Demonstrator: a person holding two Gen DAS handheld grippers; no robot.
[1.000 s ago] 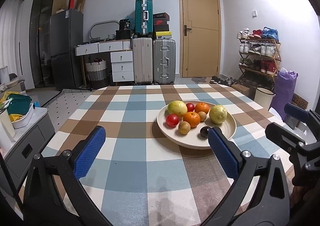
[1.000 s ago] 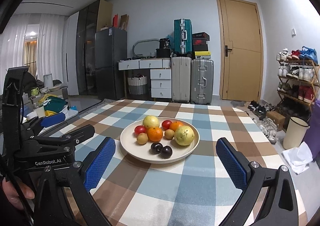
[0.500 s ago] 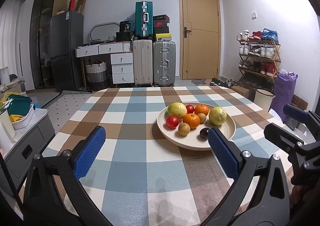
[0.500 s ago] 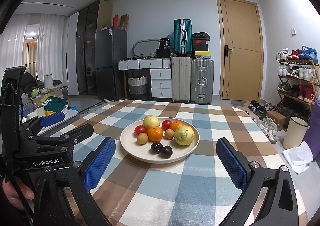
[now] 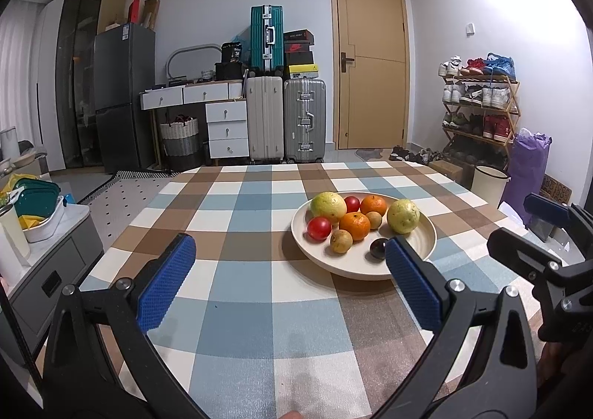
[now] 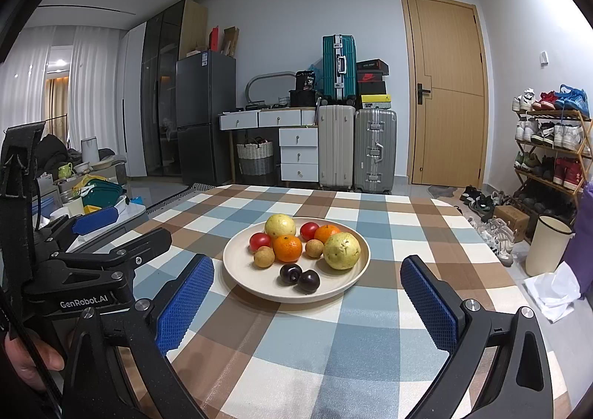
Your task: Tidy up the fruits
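All fruits (image 6: 296,252) lie in plate (image 6: 237,270) near table (image 6: 370,345) centre; fits start or end. Left gripper (image 5: 285,270) & right gripper (image 6: 307,293) wide open, holding nothing.

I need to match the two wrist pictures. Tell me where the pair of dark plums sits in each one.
Left wrist: one dark plum shows at the plate's near edge; the finger hides the rest.
Right wrist: both dark plums lie at the plate's near edge, centre.
Shared landmark: the teal suitcase.

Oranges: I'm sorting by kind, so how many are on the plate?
2. One orange sits near the plate's middle, by the front guava; the other orange lies behind it toward the far rim. None seems hidden.
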